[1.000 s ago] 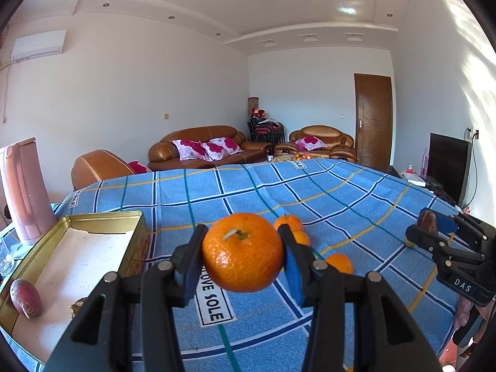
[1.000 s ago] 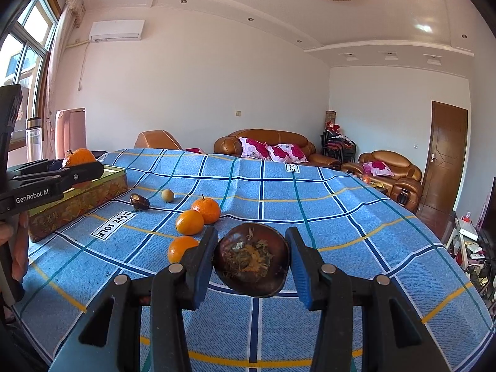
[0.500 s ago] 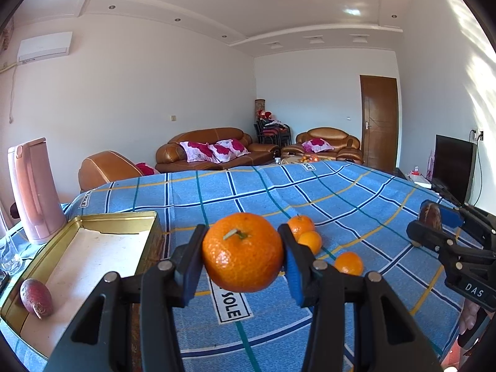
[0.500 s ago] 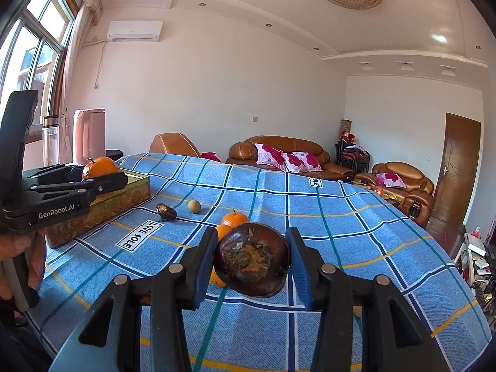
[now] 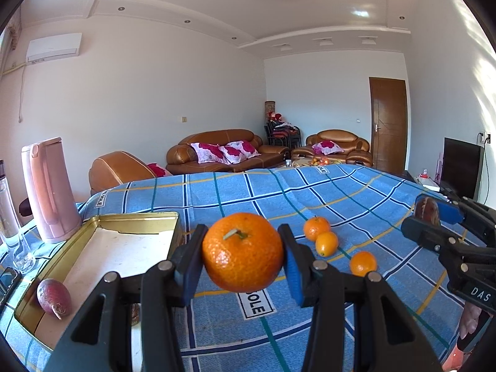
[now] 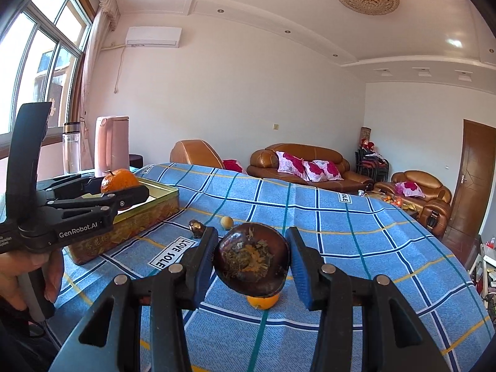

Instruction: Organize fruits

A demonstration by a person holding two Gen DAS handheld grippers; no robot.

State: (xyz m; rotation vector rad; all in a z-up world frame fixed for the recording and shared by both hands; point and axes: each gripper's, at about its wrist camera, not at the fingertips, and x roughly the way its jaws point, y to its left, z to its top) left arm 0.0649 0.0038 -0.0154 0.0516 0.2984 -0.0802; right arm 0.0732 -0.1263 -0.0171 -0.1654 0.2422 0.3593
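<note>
The left claw [image 5: 243, 252] was clamped on a mandarin [image 5: 242, 251]; the gold tin [image 5: 93, 248] lay at its ten o'clock, nearer it than the right claw [image 6: 251, 260], clamped on a dark fruit [image 6: 251, 259].

Left tool [image 5: 242, 262] black, blue pads, silver screws; "GenRobot.AI" marking; bare skin.

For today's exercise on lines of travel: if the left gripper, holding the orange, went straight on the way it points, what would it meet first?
Probably nothing soon: the left gripper, shut on the orange, points level over the blue tablecloth, right of the gold tin; the way looks free, though depth is unclear.
</note>
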